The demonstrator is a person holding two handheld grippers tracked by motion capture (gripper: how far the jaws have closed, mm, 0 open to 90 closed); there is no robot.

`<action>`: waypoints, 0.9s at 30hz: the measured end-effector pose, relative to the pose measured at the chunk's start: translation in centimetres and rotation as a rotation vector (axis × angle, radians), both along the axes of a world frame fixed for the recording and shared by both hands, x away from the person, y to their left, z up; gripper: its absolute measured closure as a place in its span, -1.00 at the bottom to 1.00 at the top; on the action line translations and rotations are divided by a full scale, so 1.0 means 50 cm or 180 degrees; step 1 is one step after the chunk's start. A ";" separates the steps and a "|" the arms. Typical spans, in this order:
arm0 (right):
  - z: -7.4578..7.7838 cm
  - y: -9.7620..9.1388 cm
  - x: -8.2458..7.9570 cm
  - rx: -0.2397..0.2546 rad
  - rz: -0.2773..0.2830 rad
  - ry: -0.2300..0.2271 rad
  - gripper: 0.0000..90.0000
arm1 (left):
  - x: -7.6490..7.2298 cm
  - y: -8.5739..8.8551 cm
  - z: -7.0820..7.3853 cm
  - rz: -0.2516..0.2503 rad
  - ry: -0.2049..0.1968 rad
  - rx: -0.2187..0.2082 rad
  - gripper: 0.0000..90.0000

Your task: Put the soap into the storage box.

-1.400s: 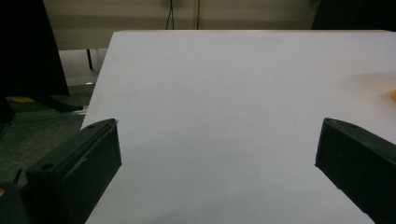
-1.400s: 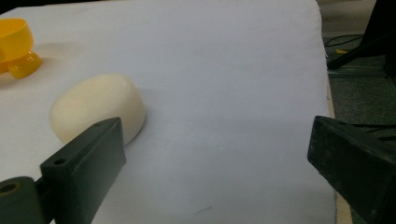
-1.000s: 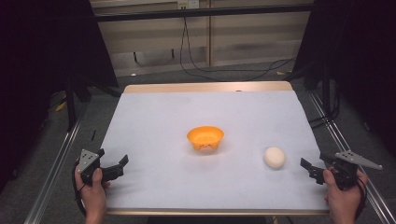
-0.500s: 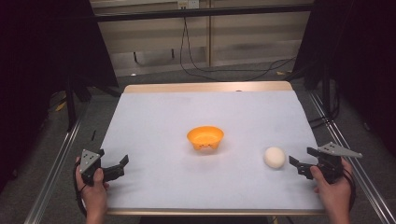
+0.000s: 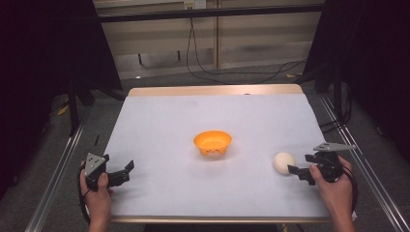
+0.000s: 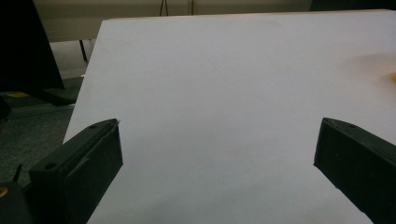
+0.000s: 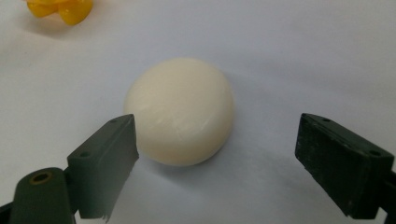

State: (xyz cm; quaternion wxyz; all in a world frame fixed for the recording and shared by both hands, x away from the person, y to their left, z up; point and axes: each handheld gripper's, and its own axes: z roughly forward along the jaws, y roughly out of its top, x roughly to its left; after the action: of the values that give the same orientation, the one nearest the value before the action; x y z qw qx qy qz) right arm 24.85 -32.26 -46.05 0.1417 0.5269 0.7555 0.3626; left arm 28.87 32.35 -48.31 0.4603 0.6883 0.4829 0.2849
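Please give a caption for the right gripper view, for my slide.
Open right gripper approaching a smooth cream-white round lump on the white table.

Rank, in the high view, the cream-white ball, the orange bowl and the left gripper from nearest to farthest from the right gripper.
Measured from the right gripper:
1. Cream-white ball: just in front of its open jaws, on the table's right side.
2. Orange bowl: near the table's middle, farther left.
3. Left gripper: at the table's left edge, across the white sheet.

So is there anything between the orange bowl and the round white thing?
No. In the high view, just bare white table lies between the orange bowl and the white ball.
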 end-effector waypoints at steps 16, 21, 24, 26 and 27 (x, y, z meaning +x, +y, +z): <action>0.024 0.047 0.048 -0.0327 0.0272 0.0501 -0.76 | 0.004 0.003 0.000 -0.0028 0.0060 -0.0024 -0.98; 0.026 0.062 0.063 -0.0411 0.0300 0.0652 -0.71 | 0.004 0.003 0.000 -0.0030 0.0058 -0.0023 -0.97; 0.026 0.067 0.069 -0.0438 0.0301 0.0695 -0.70 | 0.005 0.003 0.000 -0.0029 0.0063 -0.0026 -0.97; 0.027 0.068 0.071 -0.0447 0.0311 0.0726 -0.69 | 0.005 0.003 0.000 -0.0015 0.0072 -0.0025 -0.97; 0.025 0.069 0.076 -0.0450 0.0299 0.0751 -0.65 | 0.005 0.003 0.000 -0.0026 0.0070 -0.0025 -0.97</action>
State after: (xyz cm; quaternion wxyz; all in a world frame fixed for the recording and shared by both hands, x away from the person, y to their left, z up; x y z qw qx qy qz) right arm 28.64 -28.81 -44.78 0.0716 0.5186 0.8144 0.2502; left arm 29.13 32.50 -48.31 0.4588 0.6916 0.4862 0.2735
